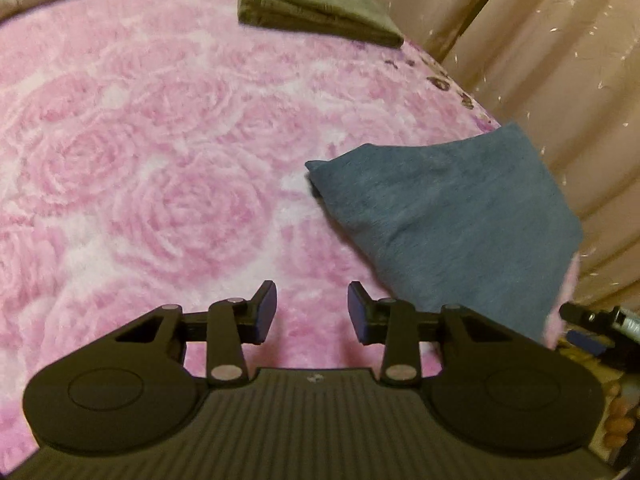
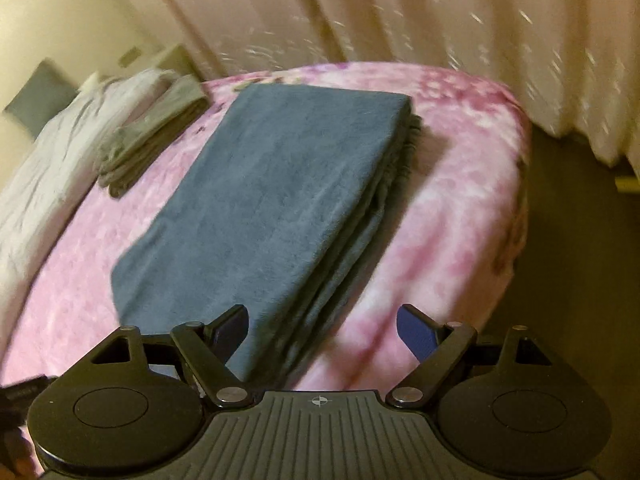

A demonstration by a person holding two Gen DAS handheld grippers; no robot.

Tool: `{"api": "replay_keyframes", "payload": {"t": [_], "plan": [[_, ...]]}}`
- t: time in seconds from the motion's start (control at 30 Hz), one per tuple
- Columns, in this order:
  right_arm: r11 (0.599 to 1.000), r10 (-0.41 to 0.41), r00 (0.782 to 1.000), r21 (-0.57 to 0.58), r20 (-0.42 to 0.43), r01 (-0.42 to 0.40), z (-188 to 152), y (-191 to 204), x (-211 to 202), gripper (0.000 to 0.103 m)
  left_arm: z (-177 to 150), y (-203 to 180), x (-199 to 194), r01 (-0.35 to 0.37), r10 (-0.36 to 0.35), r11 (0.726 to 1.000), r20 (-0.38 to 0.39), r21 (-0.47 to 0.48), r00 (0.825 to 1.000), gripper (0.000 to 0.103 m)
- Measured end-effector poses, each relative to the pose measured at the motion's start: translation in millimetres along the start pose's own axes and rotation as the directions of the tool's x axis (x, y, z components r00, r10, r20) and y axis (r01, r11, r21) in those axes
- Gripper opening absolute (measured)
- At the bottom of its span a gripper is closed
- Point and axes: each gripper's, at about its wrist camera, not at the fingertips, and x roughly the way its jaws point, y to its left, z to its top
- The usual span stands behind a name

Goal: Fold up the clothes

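A blue-grey cloth (image 2: 280, 200), folded into a thick flat stack, lies on the pink rose-patterned blanket (image 2: 460, 200). In the left wrist view the same blue-grey cloth (image 1: 452, 216) is to the right, at the bed's edge. My right gripper (image 2: 322, 320) hovers open and wide above the stack's near end, its left finger over the cloth and its right finger over bare blanket. My left gripper (image 1: 312, 300) is open over bare pink blanket (image 1: 160, 160), left of the stack, with nothing between its fingers. A folded olive garment (image 1: 312, 4) rests at the far side of the bed.
The olive garment (image 2: 156, 132) lies beside a crumpled white sheet (image 2: 52, 160) near a grey pillow (image 2: 40, 100). Beige curtains (image 2: 400, 12) hang close behind the bed. Dark floor (image 2: 580, 280) drops off to the right of the bed's edge.
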Motion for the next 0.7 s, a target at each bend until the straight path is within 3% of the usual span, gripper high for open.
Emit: {"api": "replay_keyframes", "payload": {"t": [0.17, 0.33, 0.47, 0.6, 0.7], "plan": [[0.965, 0.077, 0.992, 0.259, -0.102, -0.048, -4, -10, -17, 0.085, 36, 15, 5, 0.127, -0.144, 0.977, -0.092, -0.174, 0.985, 0.043], [0.841, 0.167, 0.975, 0.538, -0.146, -0.063, -39, -24, -4, 0.085, 55, 42, 42, 0.206, -0.251, 0.92, -0.097, -0.335, 0.963, 0.05], [0.731, 0.206, 0.973, 0.677, -0.099, -0.086, -73, -27, 5, 0.085, 62, 59, 70, 0.232, -0.304, 0.869, -0.103, -0.436, 0.947, 0.05], [0.623, 0.23, 0.973, 0.766, 0.015, -0.159, -94, -28, 7, 0.085, 72, 62, 87, 0.273, -0.349, 0.863, -0.11, -0.424, 0.931, 0.05], [0.563, 0.202, 0.977, 0.809, 0.063, -0.168, -109, -27, 13, 0.084, 80, 61, 103, 0.289, -0.372, 0.867, -0.14, -0.406, 0.918, 0.05]]}}
